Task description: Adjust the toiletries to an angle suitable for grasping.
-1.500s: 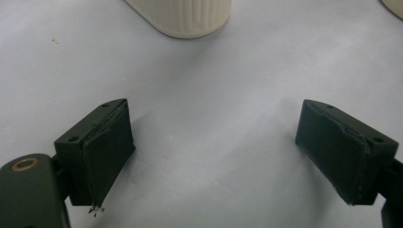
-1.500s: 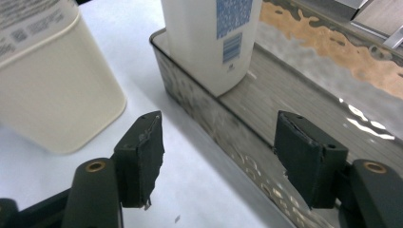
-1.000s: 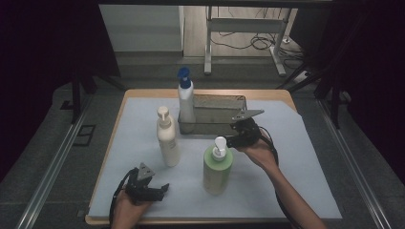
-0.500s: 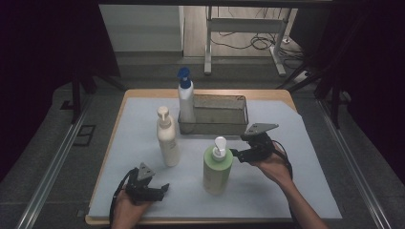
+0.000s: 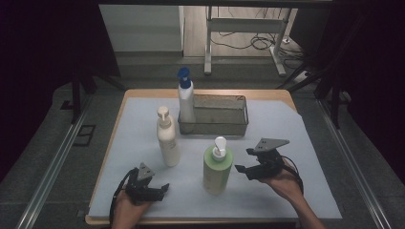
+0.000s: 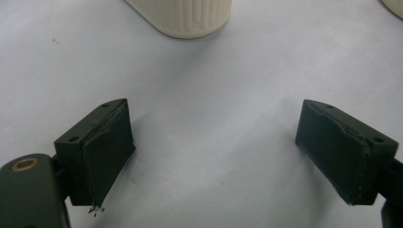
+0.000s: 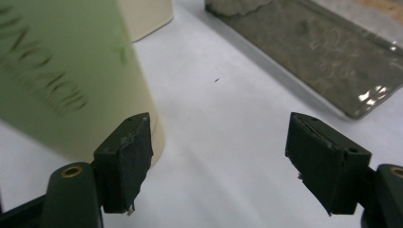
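Note:
A green pump bottle stands upright near the front middle of the white mat. My right gripper sits just to its right, low over the mat, open, its jaws having just been opening with nothing between them. In the right gripper view the green bottle rises just beyond the left jaw. A white pump bottle stands left of centre. My left gripper rests at the front left, open and empty, with the white bottle's base ahead of it.
A grey mesh basket stands at the back middle, with a white bottle with a blue cap upright at its left end. The basket also lies ahead of the right jaw. The table's wooden edge runs along the front.
My right gripper has moved from beside the basket toward the front right, down next to the green bottle. The left gripper and the bottles have stayed where they were.

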`<state>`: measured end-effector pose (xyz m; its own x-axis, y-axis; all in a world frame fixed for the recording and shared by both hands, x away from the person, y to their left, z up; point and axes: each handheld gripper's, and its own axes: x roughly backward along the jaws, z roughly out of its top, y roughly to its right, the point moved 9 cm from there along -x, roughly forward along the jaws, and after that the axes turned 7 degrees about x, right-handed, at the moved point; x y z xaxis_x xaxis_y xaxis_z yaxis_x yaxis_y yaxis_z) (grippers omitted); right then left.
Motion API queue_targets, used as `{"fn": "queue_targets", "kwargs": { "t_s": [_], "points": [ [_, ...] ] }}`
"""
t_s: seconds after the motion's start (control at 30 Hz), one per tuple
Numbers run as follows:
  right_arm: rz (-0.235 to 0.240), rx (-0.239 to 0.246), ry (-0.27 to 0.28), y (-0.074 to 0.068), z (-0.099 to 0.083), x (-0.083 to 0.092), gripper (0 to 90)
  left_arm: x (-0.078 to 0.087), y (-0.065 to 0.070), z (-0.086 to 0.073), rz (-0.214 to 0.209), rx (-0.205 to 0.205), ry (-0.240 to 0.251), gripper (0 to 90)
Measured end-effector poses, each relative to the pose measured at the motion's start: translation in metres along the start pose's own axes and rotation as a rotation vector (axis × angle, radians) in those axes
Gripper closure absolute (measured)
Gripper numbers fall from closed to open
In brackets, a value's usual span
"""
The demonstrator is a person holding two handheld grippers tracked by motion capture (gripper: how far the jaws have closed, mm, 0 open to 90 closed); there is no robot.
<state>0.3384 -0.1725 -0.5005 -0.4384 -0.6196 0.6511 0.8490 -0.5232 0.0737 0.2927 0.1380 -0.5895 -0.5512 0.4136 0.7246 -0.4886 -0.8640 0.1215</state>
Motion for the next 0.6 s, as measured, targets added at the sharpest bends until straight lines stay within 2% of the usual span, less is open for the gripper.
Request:
{"fn": "queue_targets", "kwargs": {
  "t_s": [0.3,0.4,0.6],
  "points": [
    [0.054,0.027,0.001,-0.024,-0.003,0.006,19.4,0.0,0.0,0.0,0.001,0.0,0.001,12.1],
    [0.076,0.052,0.005,-0.036,0.001,0.008,16.6,0.0,0.0,0.0,0.0,0.0,0.0,12.0],
    [0.102,0.078,0.008,-0.051,0.01,0.005,14.0,0.0,0.0,0.0,0.001,-0.001,0.0,12.1]
  ]
}}
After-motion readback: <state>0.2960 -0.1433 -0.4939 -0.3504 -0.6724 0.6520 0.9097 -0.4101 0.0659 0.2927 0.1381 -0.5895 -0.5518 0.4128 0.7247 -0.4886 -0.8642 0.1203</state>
